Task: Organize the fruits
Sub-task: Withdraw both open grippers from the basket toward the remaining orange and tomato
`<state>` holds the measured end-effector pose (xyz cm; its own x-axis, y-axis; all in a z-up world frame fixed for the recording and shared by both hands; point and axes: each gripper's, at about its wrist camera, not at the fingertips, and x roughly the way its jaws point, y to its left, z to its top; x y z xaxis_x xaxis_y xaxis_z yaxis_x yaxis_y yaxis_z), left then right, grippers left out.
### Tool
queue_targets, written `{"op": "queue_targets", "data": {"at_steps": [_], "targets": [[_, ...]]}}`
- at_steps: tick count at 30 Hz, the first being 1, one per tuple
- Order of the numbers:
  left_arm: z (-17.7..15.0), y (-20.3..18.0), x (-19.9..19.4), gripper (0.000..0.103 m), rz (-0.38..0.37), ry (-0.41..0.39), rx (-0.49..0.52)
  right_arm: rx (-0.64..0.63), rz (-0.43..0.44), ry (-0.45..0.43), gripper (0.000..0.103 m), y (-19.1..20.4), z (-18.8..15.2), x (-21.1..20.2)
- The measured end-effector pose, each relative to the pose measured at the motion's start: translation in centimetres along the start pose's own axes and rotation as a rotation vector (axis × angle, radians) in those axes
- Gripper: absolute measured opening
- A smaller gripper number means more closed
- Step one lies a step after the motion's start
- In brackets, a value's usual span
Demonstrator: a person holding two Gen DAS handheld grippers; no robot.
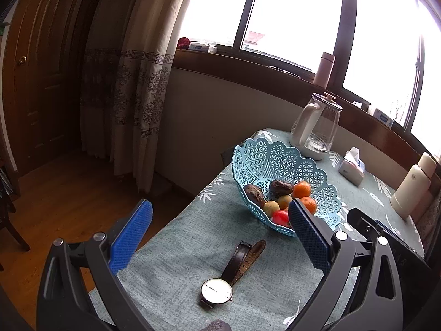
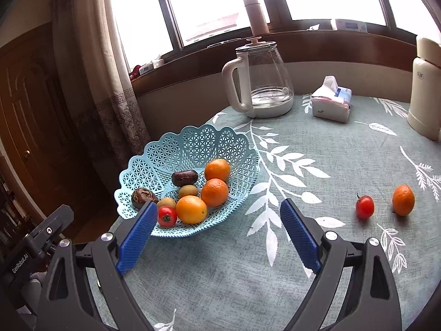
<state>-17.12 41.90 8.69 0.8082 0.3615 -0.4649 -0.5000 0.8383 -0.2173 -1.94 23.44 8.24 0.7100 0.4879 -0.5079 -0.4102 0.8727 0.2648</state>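
Note:
A light blue lattice basket (image 2: pixel 220 140) (image 1: pixel 275 157) stands on the table near its left edge. It holds three oranges (image 2: pixel 191 209), two dark brown fruits (image 2: pixel 184 177), two small greenish-brown fruits (image 2: pixel 188 191) and a red tomato (image 2: pixel 167 216). On the cloth to the right lie a loose tomato (image 2: pixel 364 207) and a loose orange (image 2: pixel 403 200). My right gripper (image 2: pixel 217 212) is open, just in front of the basket, holding nothing. My left gripper (image 1: pixel 220 218) is open and empty, left of the basket above the table's edge.
A wristwatch (image 1: pixel 220 289) with a brown strap lies on the patterned tablecloth (image 2: pixel 317 248). A glass kettle (image 2: pixel 261 80), a tissue pack (image 2: pixel 332 99) and a cream thermos (image 2: pixel 425 88) stand at the back. A curtain (image 1: pixel 132 82) and wooden door (image 1: pixel 35 69) are left.

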Motion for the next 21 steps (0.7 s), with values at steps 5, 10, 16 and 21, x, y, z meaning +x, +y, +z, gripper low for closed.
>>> {"op": "queue_targets", "data": {"at_steps": [5,10,16,21], "targets": [[-0.3,-0.7,-0.1,0.1,-0.018,-0.001,0.021,0.008,-0.016,-0.044,0.098,-0.8,0.1,-1.1],[-0.4,-1.1,-0.1,0.1,-0.032,-0.004,0.032,0.022,-0.076,-0.065,0.098,-1.7,0.4,-1.9],[-0.7,-1.7,-0.1,0.1,-0.043,-0.001,0.047,0.09,-0.154,-0.098,0.098,-3.9,0.9,-3.3],[-1.0,-2.5,-0.1,0.1,-0.054,0.003,0.069,0.124,-0.264,-0.198,0.098,-5.5,1.2,-5.5]]}}
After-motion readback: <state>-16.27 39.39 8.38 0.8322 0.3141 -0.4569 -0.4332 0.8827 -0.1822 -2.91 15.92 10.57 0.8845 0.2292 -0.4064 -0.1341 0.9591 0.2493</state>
